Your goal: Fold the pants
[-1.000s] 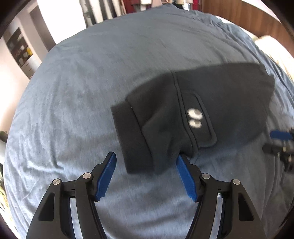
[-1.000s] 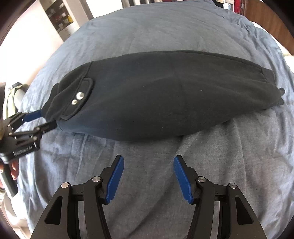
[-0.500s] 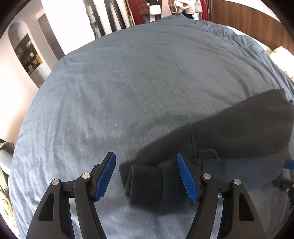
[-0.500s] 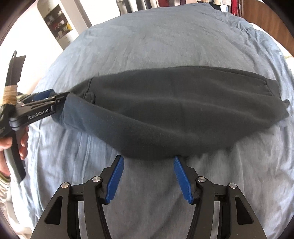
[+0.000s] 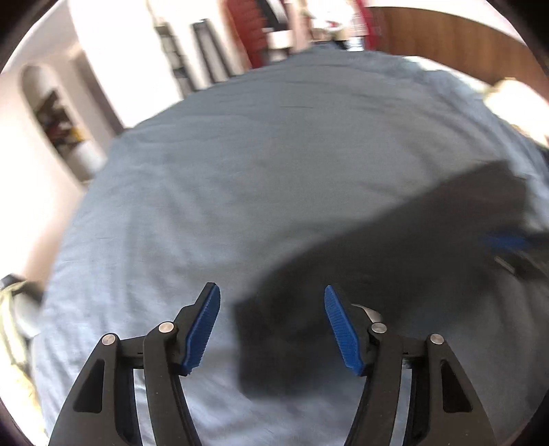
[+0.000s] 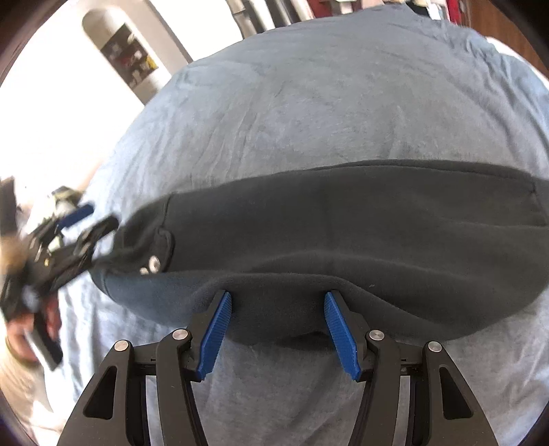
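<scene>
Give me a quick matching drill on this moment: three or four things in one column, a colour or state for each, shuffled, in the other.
Things:
1. pants
2. bedspread
3. right gripper
4. snaps on the pocket flap

Colour or state:
A. grey-blue, wrinkled, beneath everything
B. silver, near the end by the left gripper
C. dark, lying lengthwise across the bed
D. open, blue fingers straddling the near fabric edge

Pairs: 1-C, 2-A, 3-D, 4-B

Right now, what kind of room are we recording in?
Likely a bedroom: the black pants lie on a bed's blue-grey duvet, blurred hanging clothes show behind it, and a wall niche of shelves stands left.
</scene>
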Demonstrator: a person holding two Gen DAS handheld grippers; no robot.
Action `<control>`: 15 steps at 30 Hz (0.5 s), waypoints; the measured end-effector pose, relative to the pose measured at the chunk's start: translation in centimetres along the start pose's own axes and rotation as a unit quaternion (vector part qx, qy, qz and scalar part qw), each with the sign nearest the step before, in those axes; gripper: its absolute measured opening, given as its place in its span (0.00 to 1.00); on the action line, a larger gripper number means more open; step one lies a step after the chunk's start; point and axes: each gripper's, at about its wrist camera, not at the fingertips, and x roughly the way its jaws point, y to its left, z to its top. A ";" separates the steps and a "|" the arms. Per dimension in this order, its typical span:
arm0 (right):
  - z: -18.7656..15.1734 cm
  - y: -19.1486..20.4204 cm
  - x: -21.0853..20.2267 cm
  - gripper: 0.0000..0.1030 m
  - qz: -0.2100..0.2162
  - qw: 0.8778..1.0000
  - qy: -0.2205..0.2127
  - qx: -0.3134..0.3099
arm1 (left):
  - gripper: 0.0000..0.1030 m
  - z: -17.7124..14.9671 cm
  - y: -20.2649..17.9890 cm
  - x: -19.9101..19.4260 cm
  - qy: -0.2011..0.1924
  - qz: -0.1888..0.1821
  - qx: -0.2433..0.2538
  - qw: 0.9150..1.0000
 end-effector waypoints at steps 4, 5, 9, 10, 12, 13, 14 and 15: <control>0.9 -1.6 0.2 0.56 0.023 0.999 -0.011 0.041 | 0.56 -1.5 -3.9 -2.1 0.011 -0.115 0.033 0.993; 1.1 -1.6 0.4 0.56 0.023 0.999 -0.013 0.042 | 0.55 -1.9 -5.4 -2.2 0.018 -0.156 0.042 0.987; 1.5 -1.7 1.4 0.56 0.021 0.999 -0.014 0.038 | 0.47 -1.6 -9.0 0.0 0.038 -0.213 0.071 0.974; 1.6 -1.7 1.6 0.56 0.021 0.999 -0.014 0.038 | 0.46 -1.5 -9.2 0.7 0.042 -0.218 0.069 0.973; 1.7 -2.0 1.7 0.56 0.026 0.999 -0.014 0.038 | 0.43 -0.5 -9.2 2.7 0.051 -0.221 0.059 0.972; 1.9 -2.2 1.8 0.56 0.029 0.999 -0.015 0.040 | 0.40 -0.4 -8.7 3.3 0.053 -0.218 0.047 0.973; 1.9 -2.5 1.6 0.56 0.030 0.999 -0.016 0.042 | 0.38 0.0 -7.9 3.8 0.057 -0.221 0.034 0.973; 2.2 -2.7 1.4 0.56 0.028 0.998 -0.020 0.046 | 0.35 0.5 -6.9 4.6 0.066 -0.238 0.012 0.969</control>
